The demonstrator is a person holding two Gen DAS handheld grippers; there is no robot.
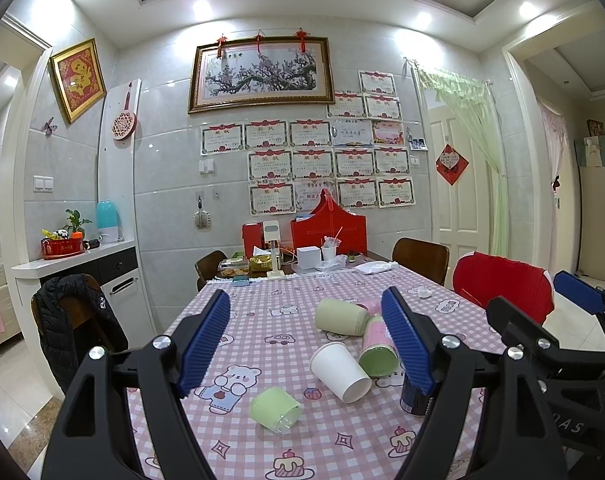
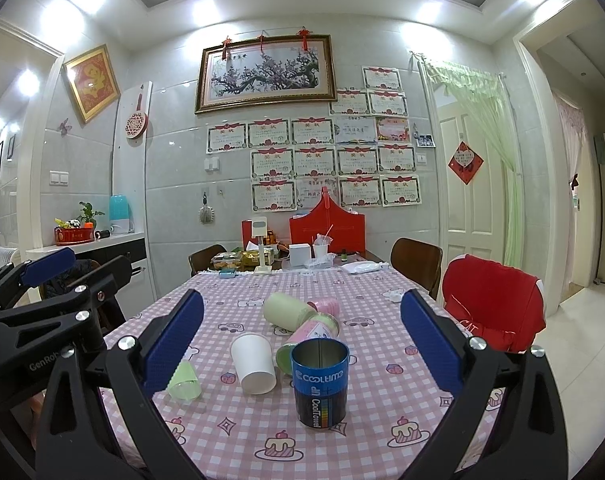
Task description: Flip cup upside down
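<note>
Checked tablecloth: only right view shows upright blue can; both fingers spread, empty.

Pink checked tablecloth — red chair cover, framed blossom pic behind

Tablecloth: pink-white check, cartoon cakes. Tin cup: blue band, dark body, white lettering. Paper cup: white. Small cup: pale green. Gripper pads: blue.

Left claw and right claw both spread wide, empty
</note>
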